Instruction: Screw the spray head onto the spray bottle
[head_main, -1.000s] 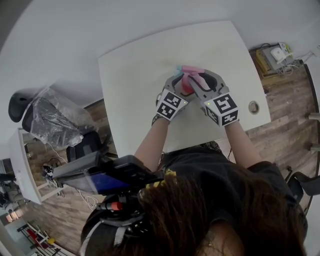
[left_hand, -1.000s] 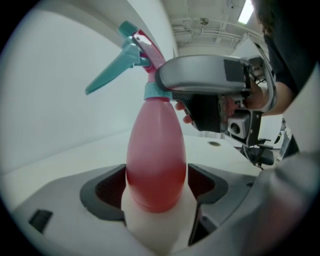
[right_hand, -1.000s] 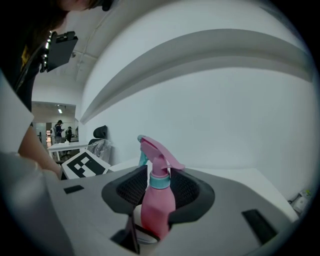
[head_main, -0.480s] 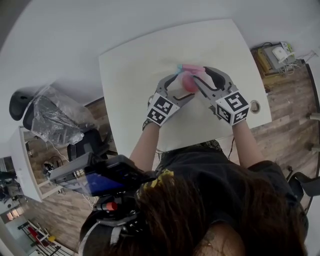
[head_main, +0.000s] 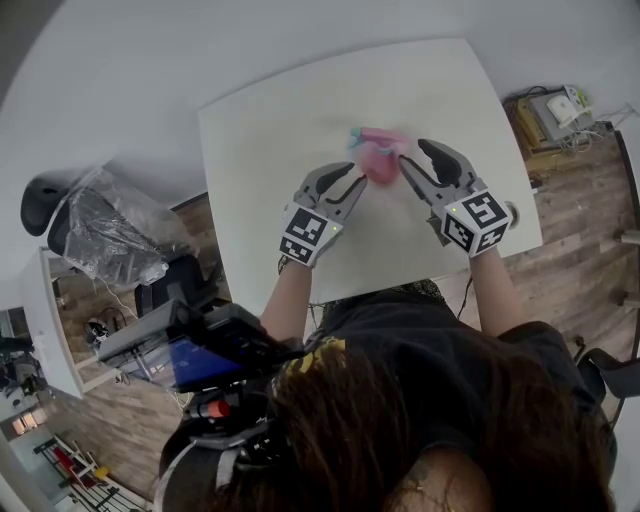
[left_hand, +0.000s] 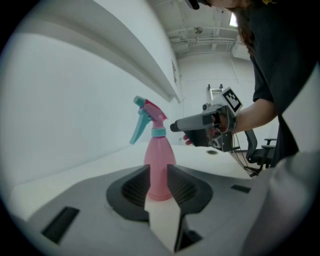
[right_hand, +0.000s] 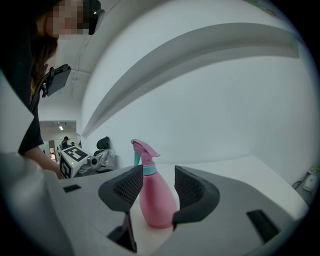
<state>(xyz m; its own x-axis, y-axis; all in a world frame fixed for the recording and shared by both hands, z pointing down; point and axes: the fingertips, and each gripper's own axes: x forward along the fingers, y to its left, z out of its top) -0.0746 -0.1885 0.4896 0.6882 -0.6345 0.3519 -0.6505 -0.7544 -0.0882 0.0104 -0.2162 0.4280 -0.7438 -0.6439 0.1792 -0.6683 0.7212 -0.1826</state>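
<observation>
Overhead, the head view shows a pink spray bottle (head_main: 378, 162), its spray head (head_main: 368, 135) fitted, upright on the white worktop (head_main: 270, 130) between the left claw (head_main: 357, 183) and right claw (head_main: 413, 157). Left gripper view: the jaws have just been closing to a narrow gap and hold nothing. Right gripper view: the jaws have just been opening wide, with the bottle just ahead, untouched.

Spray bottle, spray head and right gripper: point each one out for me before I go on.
spray bottle (right_hand: 159, 202): right gripper view, on its pink body.
spray head (left_hand: 154, 112): left gripper view, on its pink top.
right gripper (head_main: 411, 152): head view, midway between the tips of its jaws.
</observation>
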